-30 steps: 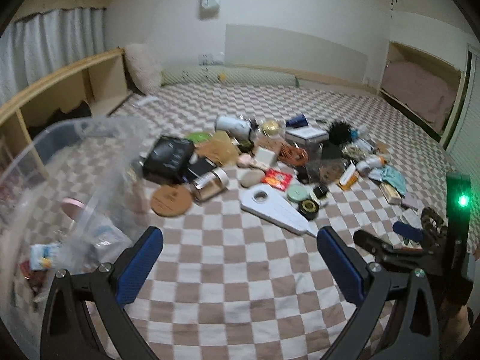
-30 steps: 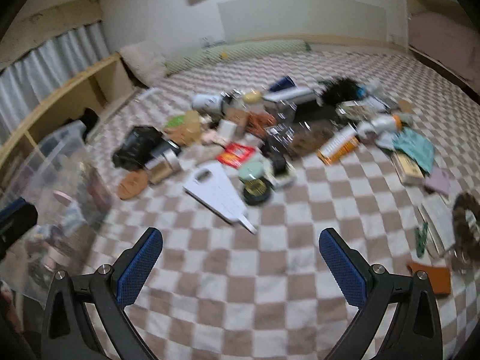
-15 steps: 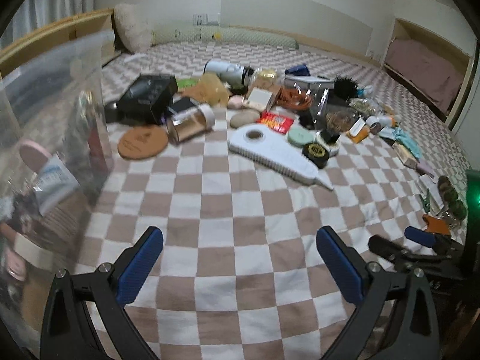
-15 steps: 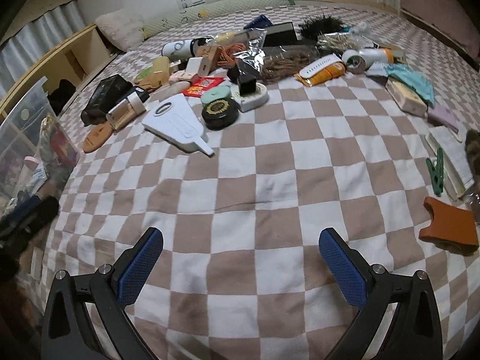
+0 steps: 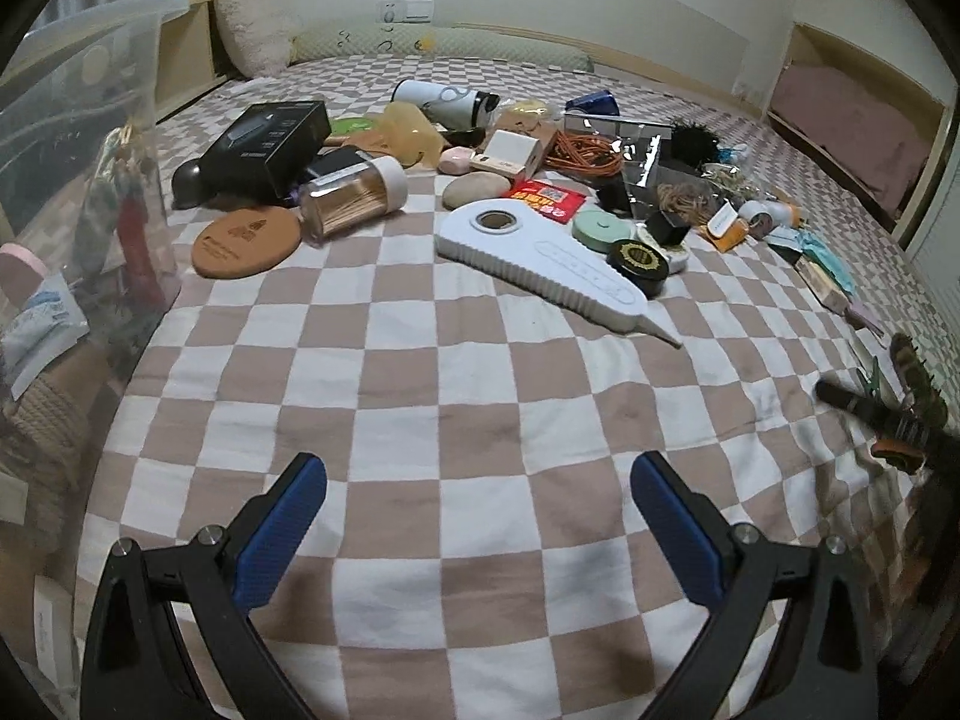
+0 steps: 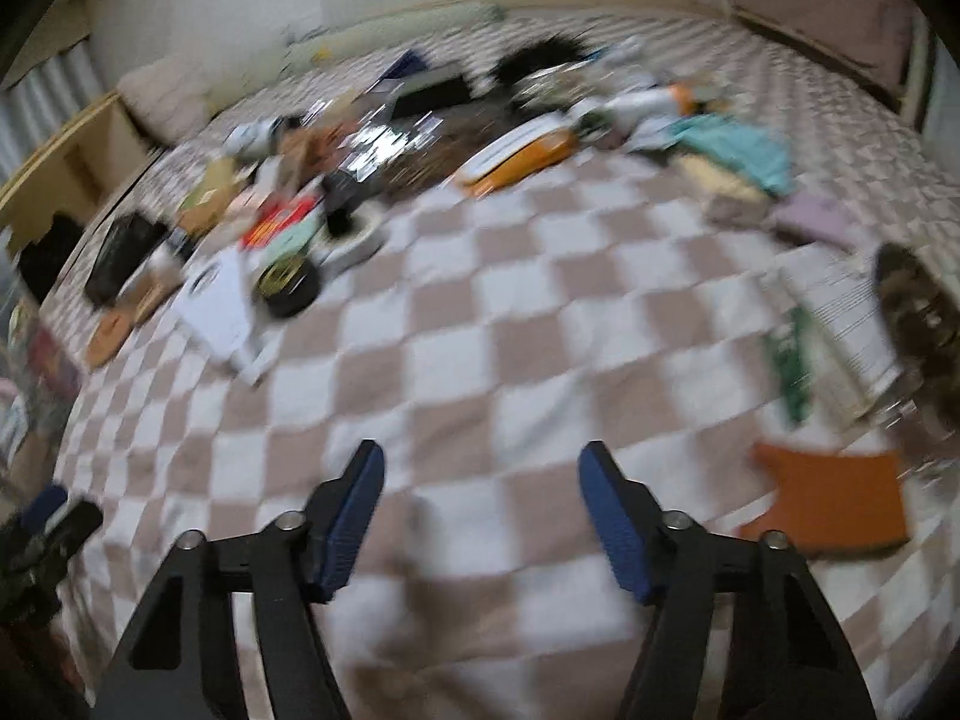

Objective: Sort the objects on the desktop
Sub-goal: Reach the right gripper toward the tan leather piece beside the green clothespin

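Left gripper (image 5: 479, 516): jaws spread wide, nothing between them, over bare checked blanket (image 5: 456, 396). Right gripper (image 6: 482, 501): jaws apart, empty; this view is blurred. An orange card (image 6: 831, 501) lies just right of it. Farther out lie a white comb-like tool (image 5: 540, 261), a cork coaster (image 5: 246, 242) and a toothpick jar (image 5: 354, 195). The clutter pile (image 5: 600, 156) lies beyond. A clear bin (image 5: 78, 180) stands at left.

A home bedroom: checkered bedspread (image 5: 480, 420), pillow (image 5: 252, 27), wooden bedside shelf (image 5: 186, 54)
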`<state>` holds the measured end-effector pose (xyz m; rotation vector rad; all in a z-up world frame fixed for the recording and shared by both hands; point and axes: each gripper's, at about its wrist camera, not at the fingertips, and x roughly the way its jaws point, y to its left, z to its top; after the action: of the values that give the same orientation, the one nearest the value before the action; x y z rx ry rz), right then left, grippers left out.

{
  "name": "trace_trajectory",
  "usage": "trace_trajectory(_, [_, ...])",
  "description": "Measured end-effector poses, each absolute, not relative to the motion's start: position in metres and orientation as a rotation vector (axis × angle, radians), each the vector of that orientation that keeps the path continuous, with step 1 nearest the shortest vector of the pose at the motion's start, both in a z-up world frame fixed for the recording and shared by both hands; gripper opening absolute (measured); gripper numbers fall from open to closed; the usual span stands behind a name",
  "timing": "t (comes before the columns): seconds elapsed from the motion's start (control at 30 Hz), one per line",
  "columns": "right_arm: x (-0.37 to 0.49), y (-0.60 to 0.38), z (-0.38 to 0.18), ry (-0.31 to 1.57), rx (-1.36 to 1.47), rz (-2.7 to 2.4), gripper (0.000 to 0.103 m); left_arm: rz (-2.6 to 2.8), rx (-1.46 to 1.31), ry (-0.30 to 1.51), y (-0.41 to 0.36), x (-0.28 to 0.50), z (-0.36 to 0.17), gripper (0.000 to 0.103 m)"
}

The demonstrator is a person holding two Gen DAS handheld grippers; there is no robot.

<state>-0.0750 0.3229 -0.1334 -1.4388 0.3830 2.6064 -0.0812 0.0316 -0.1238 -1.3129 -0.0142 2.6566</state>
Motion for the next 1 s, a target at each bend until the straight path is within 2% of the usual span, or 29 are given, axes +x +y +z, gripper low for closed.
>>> trace_trajectory(0.17, [-0.082,0.368,-0.122,0.391,-1.386,2.534,0.051,2.645,-1.306,-0.034,0.032,-0.08,-0.125,0.101])
trace_trajectory(0.27, [-0.089,0.398,-0.124,0.343,-1.411,2.476,0.044,2.639,-1.312,-0.058,0.031,-0.081,-0.125,0.101])
trace_trajectory(0.4, [-0.091,0.425,-0.136,0.378,-1.49,2.435,0.038,2.636,-1.318,-0.076,0.031,-0.083,-0.126,0.101])
trace_trajectory(0.73, [-0.052,0.433,-0.145,0.278,-1.59,2.398,0.038,2.609,-1.322,-0.067,0.042,-0.083,-0.127,0.101])
trace_trajectory(1.0, [-0.017,0.451,-0.151,0.563,-1.583,2.307,0.038,2.568,-1.283,-0.03,0.058,-0.074,-0.124,0.101])
